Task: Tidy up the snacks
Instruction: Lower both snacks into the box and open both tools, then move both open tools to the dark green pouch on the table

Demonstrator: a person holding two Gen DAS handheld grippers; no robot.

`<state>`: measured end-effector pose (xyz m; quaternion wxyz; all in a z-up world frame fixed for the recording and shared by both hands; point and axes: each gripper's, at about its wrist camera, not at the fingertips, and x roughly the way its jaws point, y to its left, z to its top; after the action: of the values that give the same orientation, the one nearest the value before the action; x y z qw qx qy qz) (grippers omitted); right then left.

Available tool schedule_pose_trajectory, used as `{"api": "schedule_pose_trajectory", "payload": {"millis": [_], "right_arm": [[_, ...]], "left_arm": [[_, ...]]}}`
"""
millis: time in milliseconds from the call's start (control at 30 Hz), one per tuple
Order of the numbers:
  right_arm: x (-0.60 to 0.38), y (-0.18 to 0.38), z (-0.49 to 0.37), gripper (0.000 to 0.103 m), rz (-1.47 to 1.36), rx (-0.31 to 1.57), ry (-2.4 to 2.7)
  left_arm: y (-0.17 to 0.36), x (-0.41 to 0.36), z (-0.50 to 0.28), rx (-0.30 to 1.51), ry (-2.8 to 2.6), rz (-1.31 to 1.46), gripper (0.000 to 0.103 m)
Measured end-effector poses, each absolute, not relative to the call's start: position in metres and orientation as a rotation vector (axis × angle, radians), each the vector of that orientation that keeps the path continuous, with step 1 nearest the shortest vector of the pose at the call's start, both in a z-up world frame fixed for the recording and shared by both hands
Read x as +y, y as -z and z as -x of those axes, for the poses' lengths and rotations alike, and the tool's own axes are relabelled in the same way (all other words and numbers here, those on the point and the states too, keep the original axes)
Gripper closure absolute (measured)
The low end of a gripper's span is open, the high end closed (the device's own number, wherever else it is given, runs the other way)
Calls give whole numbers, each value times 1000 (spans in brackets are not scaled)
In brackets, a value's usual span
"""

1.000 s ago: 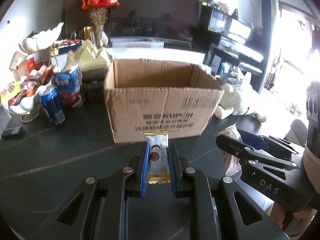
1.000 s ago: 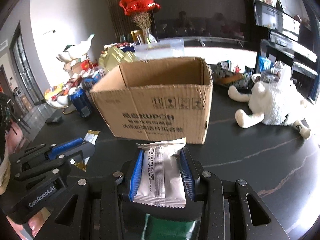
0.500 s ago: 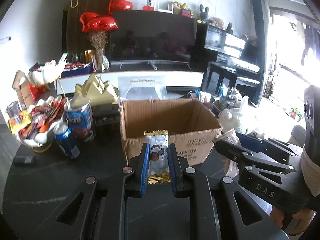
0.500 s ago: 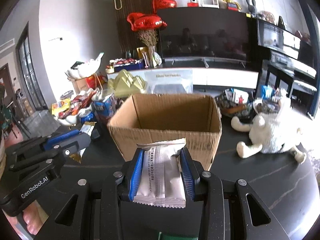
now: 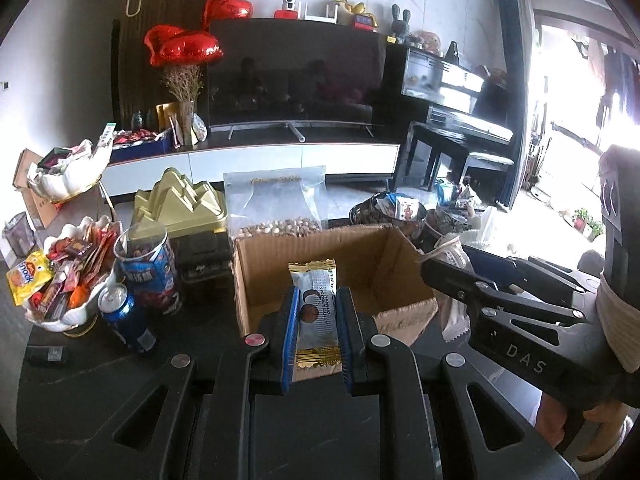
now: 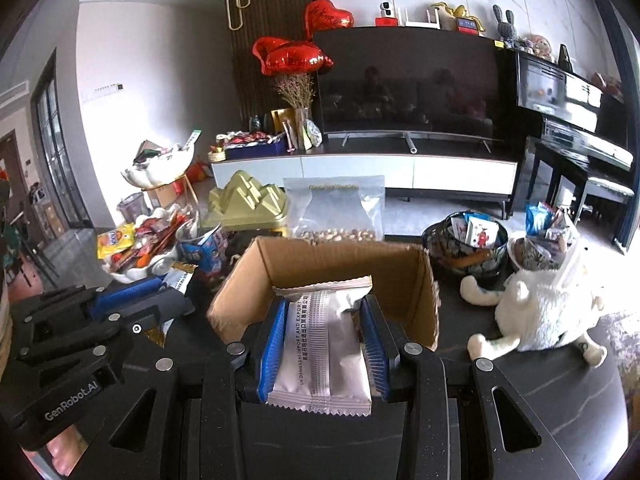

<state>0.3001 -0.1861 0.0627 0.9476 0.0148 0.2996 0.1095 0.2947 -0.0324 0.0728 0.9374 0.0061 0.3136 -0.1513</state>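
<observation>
My left gripper point(image 5: 317, 312) is shut on a small silver snack bar with gold ends point(image 5: 315, 304), held just above the near wall of the open cardboard box point(image 5: 276, 264). My right gripper point(image 6: 323, 320) is shut on a wider white snack packet point(image 6: 324, 344), also over the near edge of the same box point(image 6: 404, 280). The box's inside looks bare where it shows. Each gripper appears in the other's view: the right one point(image 5: 452, 280) at the box's right side, the left one point(image 6: 176, 300) at its left, with the gold-ended bar point(image 6: 180, 276) in it.
Left of the box stand a white bowl heaped with snacks point(image 5: 76, 312), a blue can point(image 5: 128, 320), a blue snack tub point(image 5: 148, 268) and a gold mountain-shaped tin point(image 5: 180, 204). A clear bag of nuts point(image 6: 336, 216) stands behind. Dark snack bowls point(image 6: 464, 240) and a white plush toy point(image 6: 540, 312) lie right.
Both grippers have risen with their snacks still held. The box, seen side-on before, is now seen from above with its inside showing, and it sits lower and smaller in both views.
</observation>
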Motion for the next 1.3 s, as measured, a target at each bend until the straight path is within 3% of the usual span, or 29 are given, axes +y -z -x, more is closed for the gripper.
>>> {"api": "schedule_pose_trajectory", "payload": {"millis": [633, 700, 733, 767, 1300], "right_arm": [[-199, -40, -384, 64, -69, 699, -207], [-198, -36, -391, 63, -68, 715, -192], [-198, -35, -393, 56, -70, 720, -183], [-199, -34, -393, 47, -73, 720, -172], [-204, -38, -297, 43, -38, 690, -129]], "left_arm": [[-41, -52, -396, 785, 294, -20, 82], [-38, -47, -402, 801, 290, 2, 67], [-37, -45, -402, 803, 287, 11, 64], [-37, -43, -401, 800, 281, 15, 64], [-53, -48, -297, 682, 318, -126, 56]]}}
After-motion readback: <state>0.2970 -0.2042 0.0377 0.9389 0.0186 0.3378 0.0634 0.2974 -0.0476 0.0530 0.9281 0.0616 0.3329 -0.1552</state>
